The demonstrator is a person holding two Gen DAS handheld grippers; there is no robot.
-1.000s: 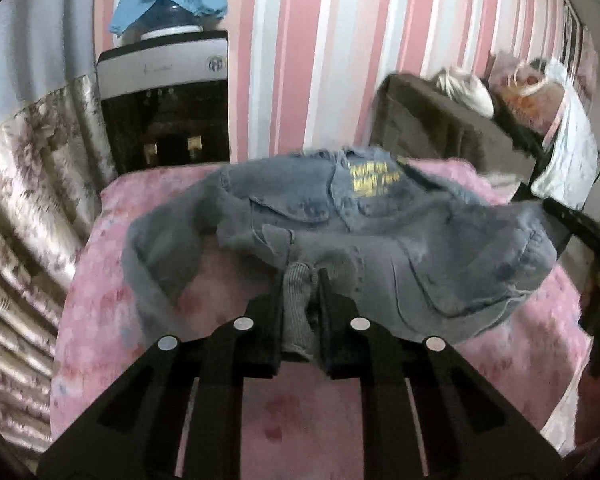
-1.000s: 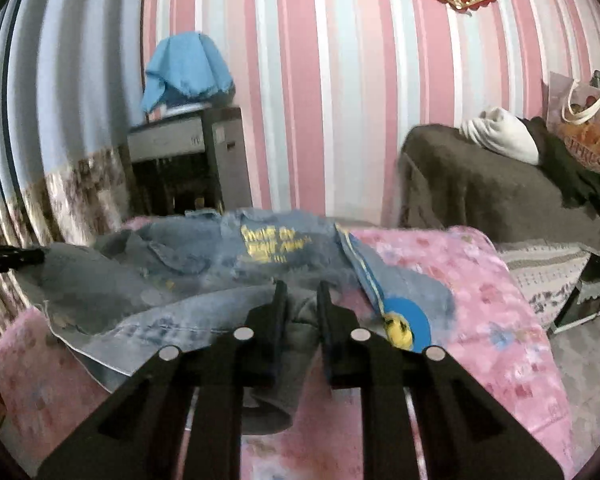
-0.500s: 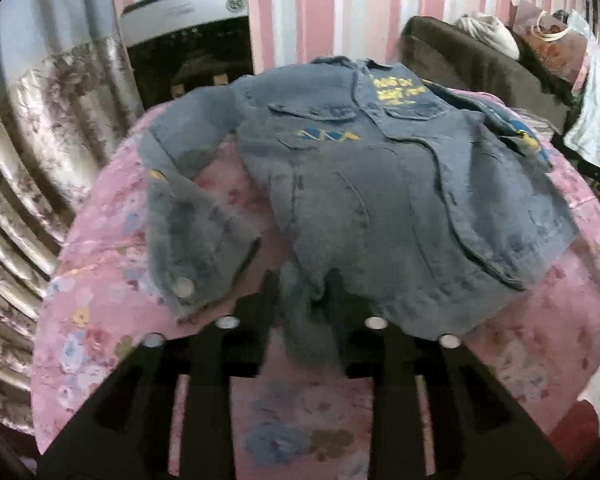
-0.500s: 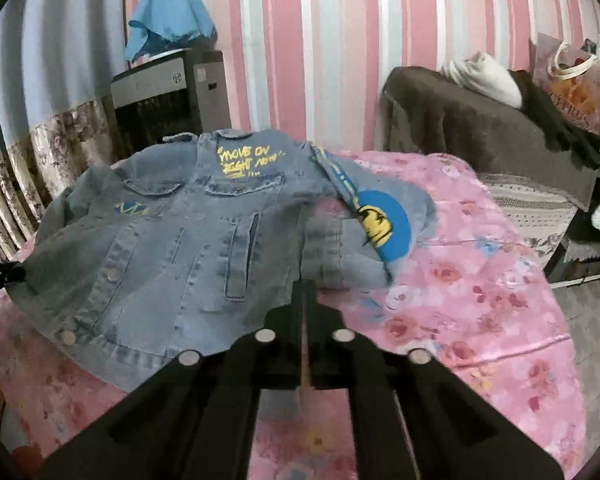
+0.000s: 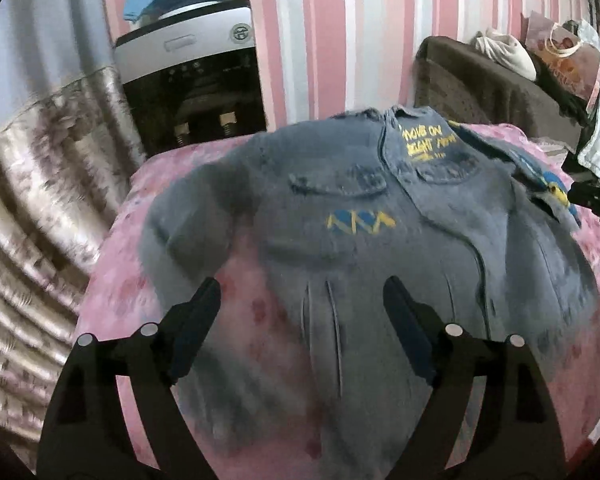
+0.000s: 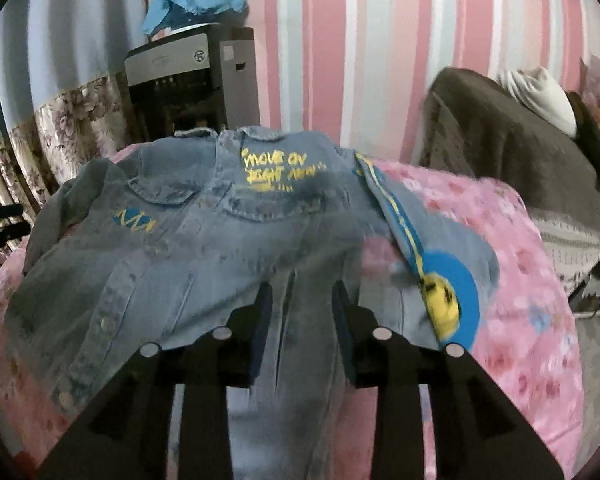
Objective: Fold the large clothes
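Observation:
A blue denim jacket [image 5: 380, 264] with yellow lettering lies spread front-up on the pink floral bed cover [image 5: 112, 280]. My left gripper [image 5: 300, 284] hovers over its near hem. Its jaws are wide apart and still opening, and the fabric lies loose below them with no pad touching it. In the right wrist view the same jacket [image 6: 204, 248] shows a sleeve with a blue and yellow patch [image 6: 448, 300] folded out to the right. My right gripper [image 6: 301, 286] stands over the hem, jaws parted a little and opening, pads off the denim.
A water dispenser [image 5: 192, 80] topped with a blue cloth stands behind the bed at the striped wall. A brown sofa [image 6: 500, 136] with a white bundle is at the back right. Flowered curtains [image 5: 40, 168] hang on the left. Bare floor lies right of the bed.
Both grippers held the jacket's hem lifted; now they have let go and the jacket lies flat on the bed. The left jaws spread wide, and the right jaws parted slightly.

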